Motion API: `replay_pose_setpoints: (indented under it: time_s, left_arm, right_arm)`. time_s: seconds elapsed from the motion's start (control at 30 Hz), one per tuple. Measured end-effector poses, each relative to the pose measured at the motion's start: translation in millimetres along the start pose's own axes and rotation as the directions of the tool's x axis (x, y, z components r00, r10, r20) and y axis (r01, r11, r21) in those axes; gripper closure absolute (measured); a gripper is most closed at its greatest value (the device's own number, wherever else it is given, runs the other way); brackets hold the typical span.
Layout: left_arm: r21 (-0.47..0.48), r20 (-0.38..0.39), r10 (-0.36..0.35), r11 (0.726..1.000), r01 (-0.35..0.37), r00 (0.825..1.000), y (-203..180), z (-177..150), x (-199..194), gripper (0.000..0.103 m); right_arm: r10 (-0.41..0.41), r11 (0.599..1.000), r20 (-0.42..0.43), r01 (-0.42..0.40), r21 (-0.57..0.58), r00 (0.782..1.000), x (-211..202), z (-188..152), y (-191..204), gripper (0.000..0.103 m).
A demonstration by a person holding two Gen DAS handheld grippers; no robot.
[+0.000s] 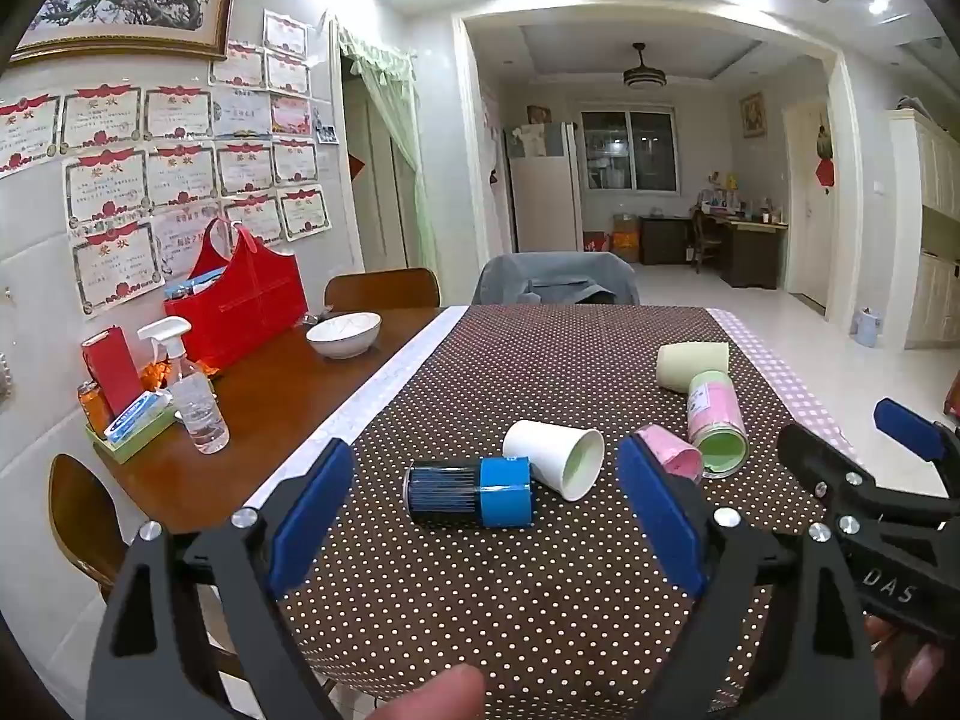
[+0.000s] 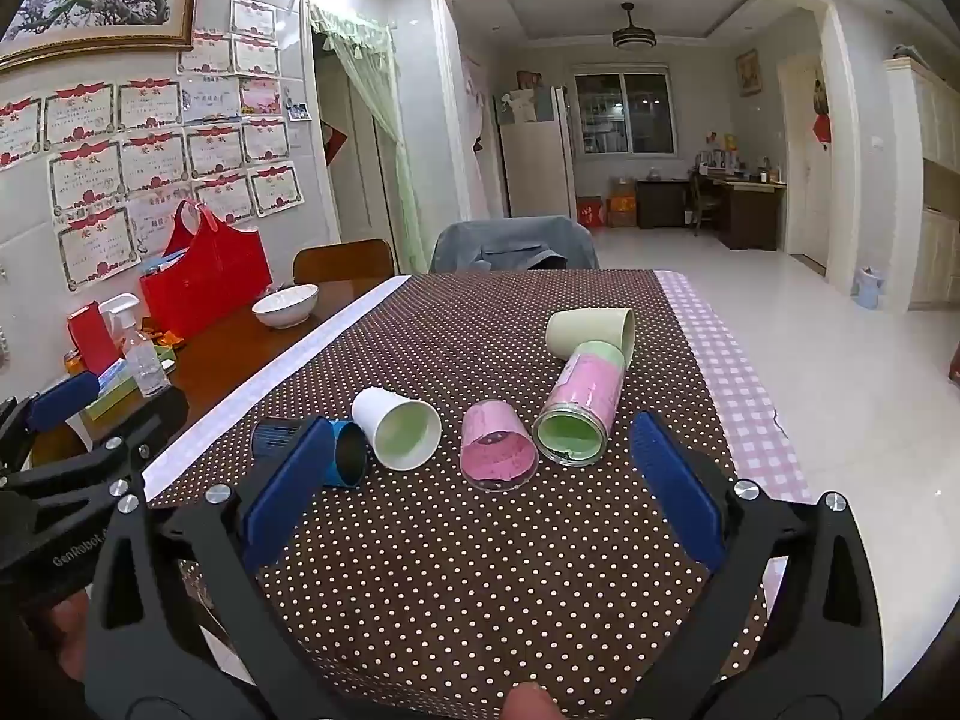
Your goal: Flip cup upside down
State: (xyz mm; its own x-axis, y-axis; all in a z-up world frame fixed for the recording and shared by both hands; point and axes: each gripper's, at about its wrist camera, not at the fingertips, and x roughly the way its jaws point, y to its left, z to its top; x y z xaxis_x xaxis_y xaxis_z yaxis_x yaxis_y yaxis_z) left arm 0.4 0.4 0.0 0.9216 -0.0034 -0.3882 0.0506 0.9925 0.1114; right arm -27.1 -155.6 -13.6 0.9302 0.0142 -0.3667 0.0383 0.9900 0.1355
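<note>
Five cups lie on their sides on the dotted cloth [image 2: 480, 570]. The white cup [image 2: 396, 429] is in the middle, touching the blue and black cup [image 2: 342, 450] on its left. The pink cup [image 2: 498, 447] sits just beside it on the right. Next comes the tall pink and green cup [image 2: 579, 411], and the pale green cup [image 2: 591, 330] behind touches it.

The near part of the cloth is bare. Its right edge, with pink checks, is near the tall cup.

The left gripper [image 1: 486, 510] is wide open and holds nothing. The right gripper [image 2: 483, 492] is wide open too, holding nothing. "DAS" and "GenRobot" are written on the gripper bodies.
</note>
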Motion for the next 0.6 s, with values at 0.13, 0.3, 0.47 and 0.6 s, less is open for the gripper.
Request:
replay_pose_setpoints:
  time_s: [0.13, 0.3, 0.47, 0.6]
  left_arm:
    - [-0.004, 0.006, 0.003, 1.000, -0.003, 1.000, 1, 0, 0, 0.015]
    - [0.007, 0.015, 0.011, 1.000, -0.011, 1.000, 3, 0, 2, 0.015]
    - [0.014, 0.029, 0.017, 1.000, -0.018, 0.999, 1, 4, -1, 0.009]
    - [0.014, 0.039, 0.012, 1.000, -0.012, 0.999, 4, 2, -3, 0.008]
  right_arm:
    - [0.005, 1.000, -0.011, -0.005, -0.003, 1.000, 2, 1, 1, 0.006]
    - [0.001, 1.000, 0.003, -0.001, -0.014, 1.000, -1, 11, 6, 0.006]
    - [-0.004, 1.000, 0.008, 0.004, -0.014, 1.000, -4, 16, 5, 0.006]
    - [-0.004, 1.000, 0.007, 0.004, -0.015, 1.000, 0, 17, 5, 0.006]
